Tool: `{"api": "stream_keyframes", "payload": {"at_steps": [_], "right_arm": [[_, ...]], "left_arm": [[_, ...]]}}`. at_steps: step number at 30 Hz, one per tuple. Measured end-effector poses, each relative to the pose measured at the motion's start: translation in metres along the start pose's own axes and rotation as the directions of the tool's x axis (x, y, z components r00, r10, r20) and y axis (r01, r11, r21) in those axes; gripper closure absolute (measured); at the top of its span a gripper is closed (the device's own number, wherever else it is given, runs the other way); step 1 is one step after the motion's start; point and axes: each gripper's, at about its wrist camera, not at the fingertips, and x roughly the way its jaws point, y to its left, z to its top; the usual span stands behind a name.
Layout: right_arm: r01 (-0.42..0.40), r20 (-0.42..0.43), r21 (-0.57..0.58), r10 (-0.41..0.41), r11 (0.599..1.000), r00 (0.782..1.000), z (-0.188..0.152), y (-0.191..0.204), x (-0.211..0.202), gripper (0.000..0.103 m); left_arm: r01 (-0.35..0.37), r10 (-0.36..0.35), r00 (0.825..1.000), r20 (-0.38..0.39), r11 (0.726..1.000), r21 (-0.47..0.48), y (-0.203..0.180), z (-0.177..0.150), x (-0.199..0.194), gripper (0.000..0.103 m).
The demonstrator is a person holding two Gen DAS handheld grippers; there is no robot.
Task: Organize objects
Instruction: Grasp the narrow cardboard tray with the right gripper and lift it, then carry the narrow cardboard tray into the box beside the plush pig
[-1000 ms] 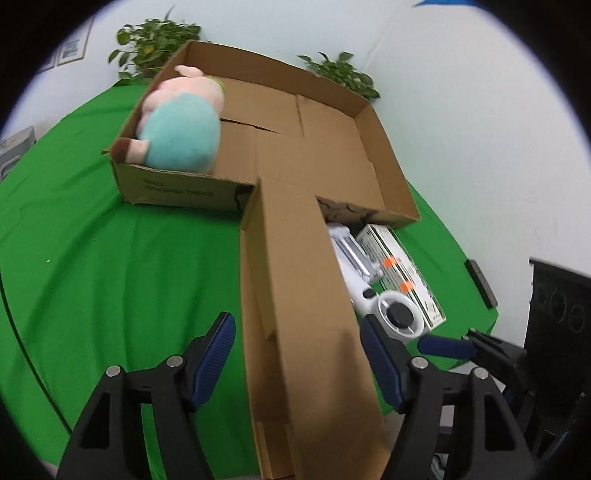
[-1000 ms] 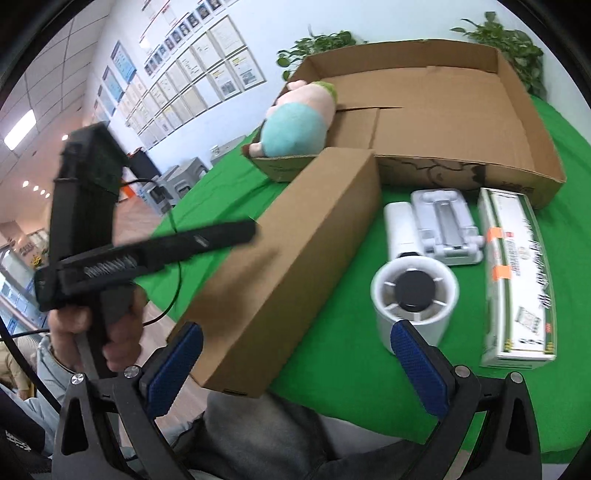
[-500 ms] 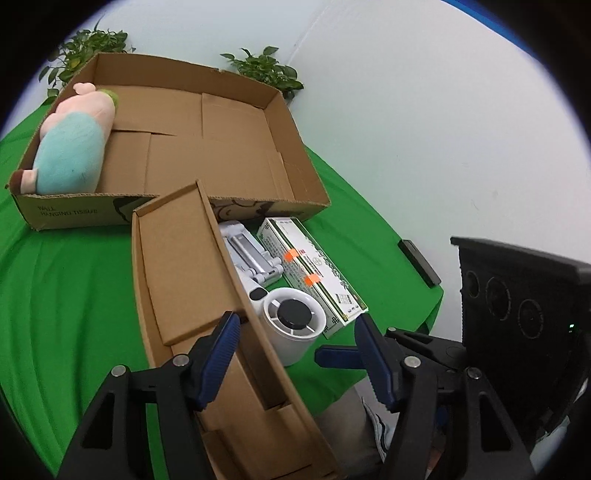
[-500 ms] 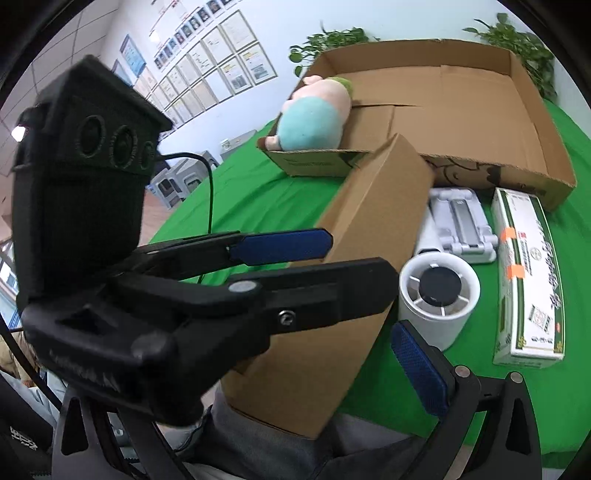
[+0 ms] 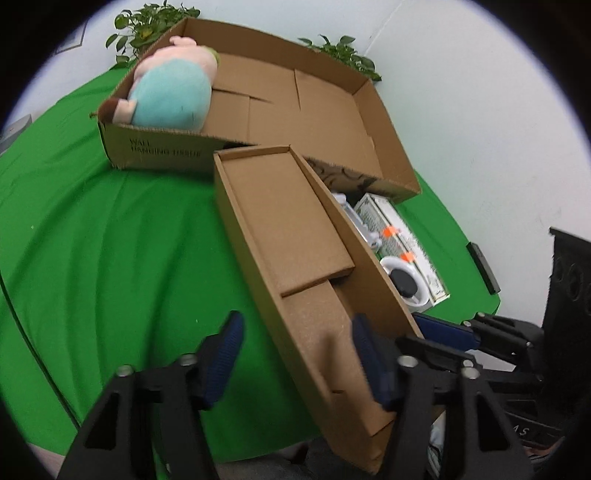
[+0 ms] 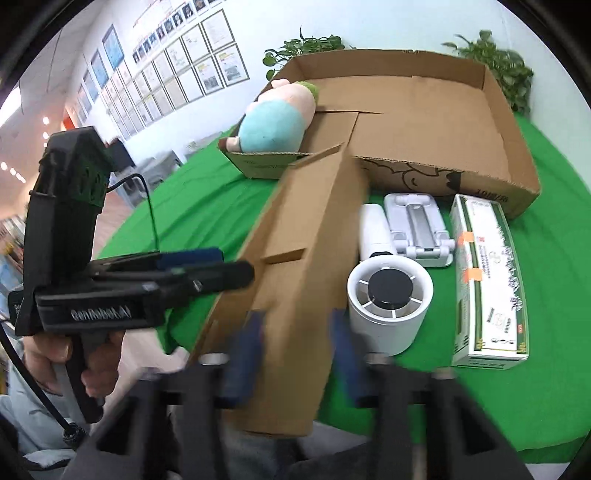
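At the near table edge, both wrist views are partly blocked by a long narrow cardboard box (image 5: 295, 258), which runs from the near edge toward the big carton and overhangs the green tablecloth (image 5: 92, 240) at its near end. Its near end is cut off behind the gripper bodies in both views.

Right gripper (image 6: 299, 343): motion-blurred. Blue pads sit on either side of the box's near right wall, narrowly apart. Contact cannot be confirmed through the blur; cannot tell whether it grips. From the left wrist view one blue finger (image 5: 443, 326) shows just outside that wall; the other is hidden.

Left gripper (image 5: 299, 354): jaws moderately wide. Left pad (image 5: 227, 350) is over the cloth, outside the box; right pad (image 5: 369, 362) appears inside or against the box's right wall. Nothing clamped that I can see. The right wrist view shows it side-on, held in the person's hand (image 6: 74, 354).

Right of the box: a white round fan (image 6: 389, 299), then a white folded stand (image 6: 415, 229) with a white cylinder alongside, and a long green-and-white printed carton (image 6: 487, 280). In the left view these are mostly hidden behind the box wall.

Farther back: a large open shallow carton (image 6: 443, 147), with a pink-and-teal plush toy (image 5: 173, 90) lying in its left end. Print on the carton's front is only partly legible. Potted plants (image 5: 147, 26) stand behind, against the wall.
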Motion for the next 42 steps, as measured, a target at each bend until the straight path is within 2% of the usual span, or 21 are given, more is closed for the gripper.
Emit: {"api": "stream_keyframes", "payload": {"at_steps": [1,3,6,10,12,13,15,16,18,22,24,29,42], "right_arm": [[-0.017,-0.011,0.002,0.017,1.0,1.0,0.0,0.002,0.004,0.084],[-0.041,-0.033,0.006,0.041,0.999,0.999,0.001,0.007,0.016,0.084],[-0.057,-0.035,-0.003,0.057,0.998,0.998,0.004,0.017,0.022,0.084],[-0.131,-0.017,0.036,0.132,0.991,0.991,0.011,0.024,0.023,0.081],[-0.123,-0.007,0.039,0.124,0.992,0.992,0.013,0.023,0.023,0.069],[-0.102,-0.005,0.047,0.103,0.994,0.995,0.014,0.022,0.025,0.057],[-0.063,-0.023,0.065,0.064,0.996,0.998,0.016,0.017,0.033,0.055],[-0.047,-0.029,0.066,0.049,0.997,0.998,0.017,0.016,0.036,0.055],[0.0,-0.027,0.035,0.001,0.999,1.0,0.02,0.018,0.041,0.066],[0.014,-0.017,-0.007,-0.014,1.0,1.0,0.021,0.029,0.045,0.09],[0.045,-0.005,-0.019,-0.045,0.999,0.999,0.02,0.034,0.045,0.09],[0.023,0.009,0.023,-0.023,0.999,1.0,0.019,0.028,0.043,0.091],[0.04,0.152,0.047,-0.046,0.998,0.987,0.022,0.018,-0.004,0.091]], "left_arm": [[-0.011,0.011,1.0,-0.006,1.0,0.008,0.0,-0.002,0.002,0.066],[-0.068,0.068,0.998,0.017,0.998,0.018,0.001,-0.003,-0.001,0.068],[-0.117,0.118,0.993,0.016,0.993,-0.022,0.017,-0.004,-0.015,0.081],[-0.125,0.126,0.992,0.024,0.992,-0.033,0.023,-0.007,-0.029,0.083],[-0.132,0.133,0.991,0.025,0.991,-0.04,0.024,-0.008,-0.031,0.083],[-0.133,0.135,0.991,0.025,0.99,-0.046,0.025,-0.008,-0.029,0.083],[-0.129,0.13,0.991,0.016,0.99,-0.062,0.028,-0.008,-0.024,0.082],[-0.126,0.127,0.992,0.01,0.99,-0.069,0.029,-0.007,-0.021,0.082],[-0.132,0.133,0.991,0.008,0.989,-0.064,0.026,-0.005,-0.013,0.082],[-0.146,0.146,0.989,0.009,0.988,-0.056,0.023,-0.004,-0.009,0.082],[-0.162,0.162,0.987,0.006,0.985,-0.057,0.022,-0.004,-0.008,0.083],[-0.184,0.184,0.983,0.008,0.982,-0.053,0.016,-0.003,-0.01,0.084],[-0.196,0.195,0.974,0.114,0.981,-0.002,-0.024,0.014,-0.031,0.086]]}}
